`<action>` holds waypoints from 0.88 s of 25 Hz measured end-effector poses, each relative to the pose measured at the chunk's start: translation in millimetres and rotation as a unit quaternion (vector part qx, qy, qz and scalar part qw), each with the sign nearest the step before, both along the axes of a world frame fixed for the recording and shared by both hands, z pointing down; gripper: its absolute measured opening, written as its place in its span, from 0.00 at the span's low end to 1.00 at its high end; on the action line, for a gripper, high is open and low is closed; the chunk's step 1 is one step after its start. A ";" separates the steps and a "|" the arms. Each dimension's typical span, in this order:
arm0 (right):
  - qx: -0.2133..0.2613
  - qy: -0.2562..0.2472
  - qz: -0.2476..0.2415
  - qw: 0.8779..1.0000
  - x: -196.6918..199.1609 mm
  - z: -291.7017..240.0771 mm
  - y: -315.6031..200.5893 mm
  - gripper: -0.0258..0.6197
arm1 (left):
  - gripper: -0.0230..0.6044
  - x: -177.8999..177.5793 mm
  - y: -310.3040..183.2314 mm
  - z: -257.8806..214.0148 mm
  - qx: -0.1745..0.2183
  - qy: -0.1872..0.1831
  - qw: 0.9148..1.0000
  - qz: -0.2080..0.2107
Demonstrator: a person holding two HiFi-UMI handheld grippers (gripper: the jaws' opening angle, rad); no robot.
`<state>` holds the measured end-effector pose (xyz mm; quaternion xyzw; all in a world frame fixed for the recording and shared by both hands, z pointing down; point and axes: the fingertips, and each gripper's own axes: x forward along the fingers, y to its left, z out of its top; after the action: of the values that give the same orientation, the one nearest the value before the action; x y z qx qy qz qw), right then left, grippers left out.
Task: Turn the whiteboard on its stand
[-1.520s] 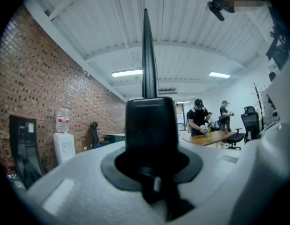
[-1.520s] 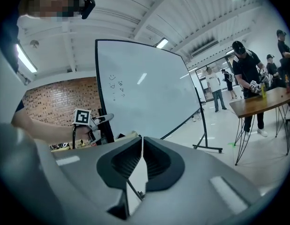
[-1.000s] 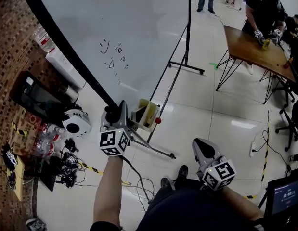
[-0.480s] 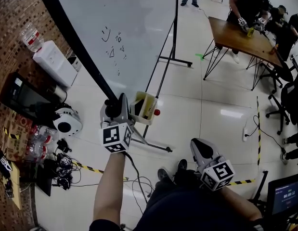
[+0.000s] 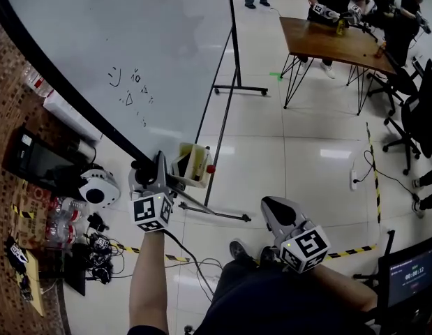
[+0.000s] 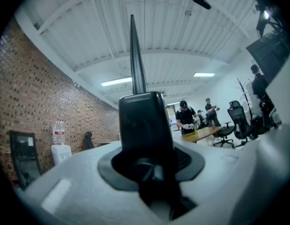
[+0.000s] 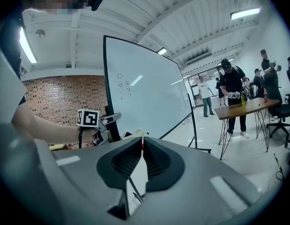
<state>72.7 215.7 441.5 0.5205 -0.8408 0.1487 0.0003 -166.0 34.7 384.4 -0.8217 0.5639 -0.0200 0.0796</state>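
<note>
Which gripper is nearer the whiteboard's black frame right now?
Left. The left gripper is at the lower frame edge of the whiteboard, its jaws opening with the frame between them. The right gripper hangs well back from the board, shut and empty.

Long ceiling strip lamps (image 7: 245,13) give bright, even light, glaring on the glossy pale floor tiles (image 5: 339,153) and large white whiteboard (image 7: 145,93). Both gripper views bulge, darken at their rims, and blur up close.
</note>
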 end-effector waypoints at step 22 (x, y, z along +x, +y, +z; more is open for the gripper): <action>-0.017 0.021 0.020 0.999 -3.2 15.2 51.3 0.07 | 0.28 24.0 45.3 13.7 -0.022 0.011 1.000 -0.006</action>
<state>69.6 267.0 456.7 0.5398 -0.8276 0.1520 0.0239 -142.1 80.0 398.2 -0.8203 0.5688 -0.0241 0.0554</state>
